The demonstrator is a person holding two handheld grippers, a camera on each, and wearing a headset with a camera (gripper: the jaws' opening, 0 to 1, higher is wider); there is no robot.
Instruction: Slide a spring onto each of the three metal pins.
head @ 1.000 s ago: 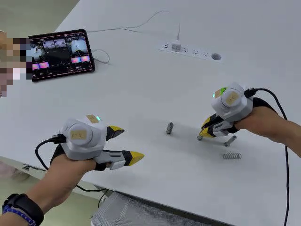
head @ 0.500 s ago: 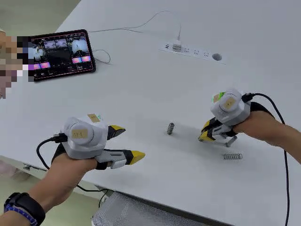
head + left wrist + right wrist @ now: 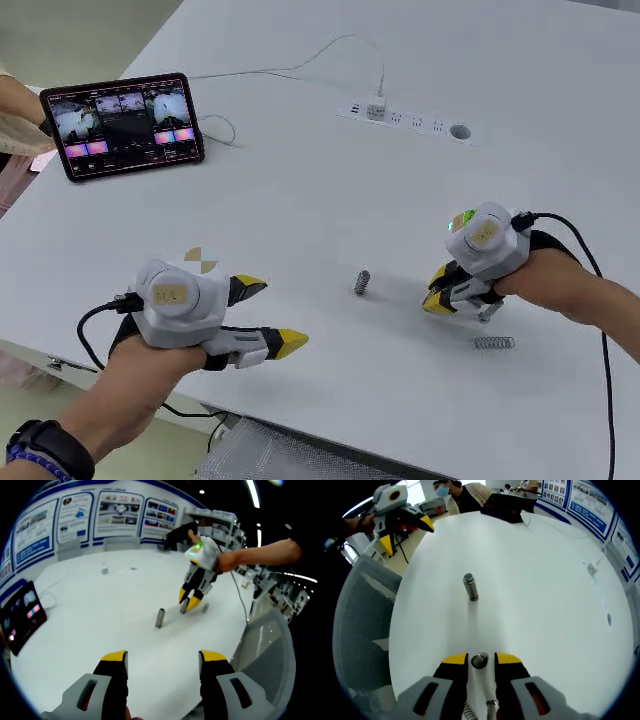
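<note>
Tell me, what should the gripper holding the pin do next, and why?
Probably stand the pin upright on the table. The right gripper has its fingers shut on it, low over the tabletop. A finished pin, with its spring on, stands nearby. A loose spring lies close, and the left gripper is open and free to fetch it.

left tongs (image 3: 271,312): jaws apart, hovering | right tongs (image 3: 436,291): tips down, pinching pin (image 3: 479,660)
</note>
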